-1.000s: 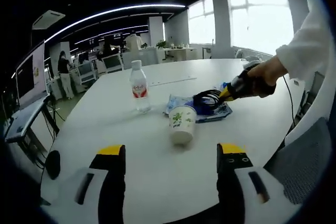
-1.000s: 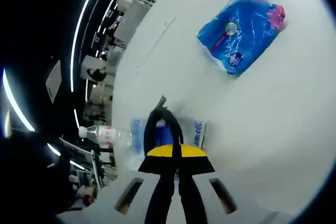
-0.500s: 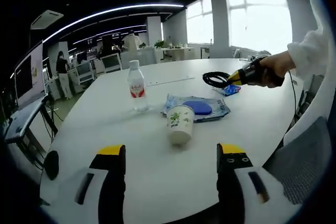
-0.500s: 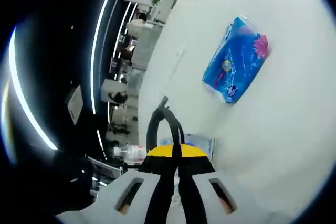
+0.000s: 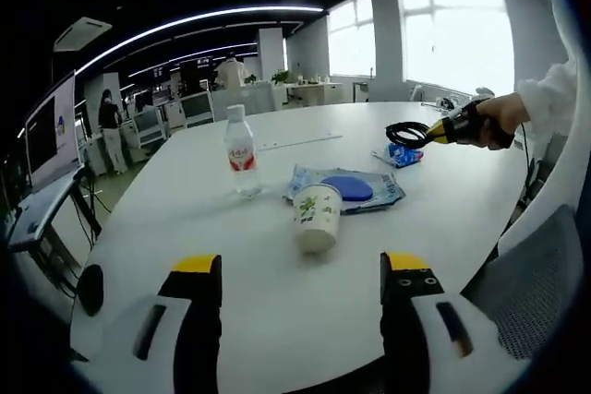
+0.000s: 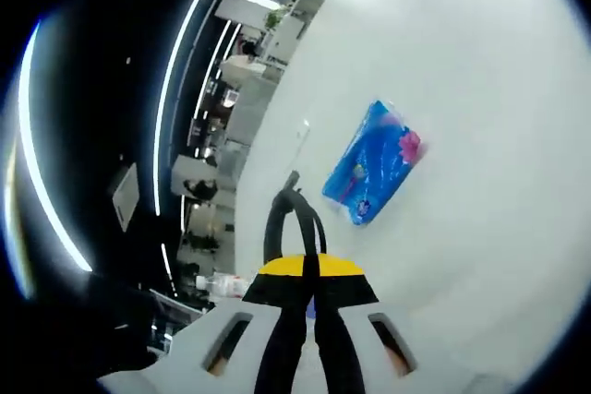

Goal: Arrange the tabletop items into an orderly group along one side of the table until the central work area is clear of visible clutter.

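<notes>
Left gripper view
- left gripper [image 5: 301, 274]: jaws spread wide with nothing between them, held low over the near edge of the table [image 5: 185, 219].
- paper cup [image 5: 317, 217]: upright, straight ahead of the open jaws and the nearest item to them.
- wipes pack [image 5: 349, 189]: lies flat just behind the cup, long axis running left to right across the view.
- water bottle [image 5: 242, 152]: upright, left of the wipes pack and a little farther back.
- right gripper [image 5: 434, 132]: held in a hand [image 5: 499, 117] at the right, above the far right part of the table, carrying a black cable coil [image 5: 407, 133] in the air.
- blue packet [image 5: 399, 155]: on the table just below that coil.

Right gripper view
- right gripper [image 6: 305, 269]: jaws pressed together on the black cable coil [image 6: 294, 228], whose loop sticks out forward past the tips.
- blue packet [image 6: 372, 173]: flat on the table [image 6: 499, 117], ahead and to the right of the tips, long axis slanting from lower left to upper right.
- Key relation: judging by this, the coil hangs near the packet, so setting it down beside the packet looks the shorter move; the right hand is far nearer that spot than the left.
</notes>
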`<state>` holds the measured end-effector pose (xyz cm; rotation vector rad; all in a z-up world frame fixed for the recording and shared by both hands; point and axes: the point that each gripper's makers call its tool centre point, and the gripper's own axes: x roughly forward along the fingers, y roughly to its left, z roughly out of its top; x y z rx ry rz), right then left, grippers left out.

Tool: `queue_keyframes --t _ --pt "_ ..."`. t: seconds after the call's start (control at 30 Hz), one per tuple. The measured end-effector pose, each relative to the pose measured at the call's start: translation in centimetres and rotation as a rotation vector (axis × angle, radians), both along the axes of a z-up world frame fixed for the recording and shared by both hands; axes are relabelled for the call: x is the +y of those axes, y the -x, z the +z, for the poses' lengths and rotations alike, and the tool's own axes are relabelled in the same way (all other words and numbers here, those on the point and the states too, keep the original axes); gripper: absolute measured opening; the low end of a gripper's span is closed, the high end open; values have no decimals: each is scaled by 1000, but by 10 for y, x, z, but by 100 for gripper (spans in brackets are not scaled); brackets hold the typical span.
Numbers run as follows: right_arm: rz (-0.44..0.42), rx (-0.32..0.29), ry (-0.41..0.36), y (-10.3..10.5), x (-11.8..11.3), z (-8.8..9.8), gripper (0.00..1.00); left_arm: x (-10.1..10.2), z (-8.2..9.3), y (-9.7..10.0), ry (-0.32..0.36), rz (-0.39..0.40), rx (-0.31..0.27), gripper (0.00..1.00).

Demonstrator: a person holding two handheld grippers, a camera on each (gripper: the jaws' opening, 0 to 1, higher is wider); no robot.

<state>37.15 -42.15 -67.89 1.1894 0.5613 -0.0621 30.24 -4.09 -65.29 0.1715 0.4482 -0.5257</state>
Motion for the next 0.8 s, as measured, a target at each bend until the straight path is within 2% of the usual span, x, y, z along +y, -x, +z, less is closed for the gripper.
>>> queue_keyframes --t 0.17,0.3,0.5,0.8 --pt "-42 34 10 15 -18 -8 0 -1 -2 1 -11 -8 9 70" --pt "-60 55 16 26 -20 -13 0 -3 -3 2 -10 -17 13 70" --pt "-64 86 32 30 -29 -27 0 -3 -3 1 -9 -17 15 70" --pt "-79 103 22 33 -37 -31 0 -2 -6 2 -20 -20 27 69"
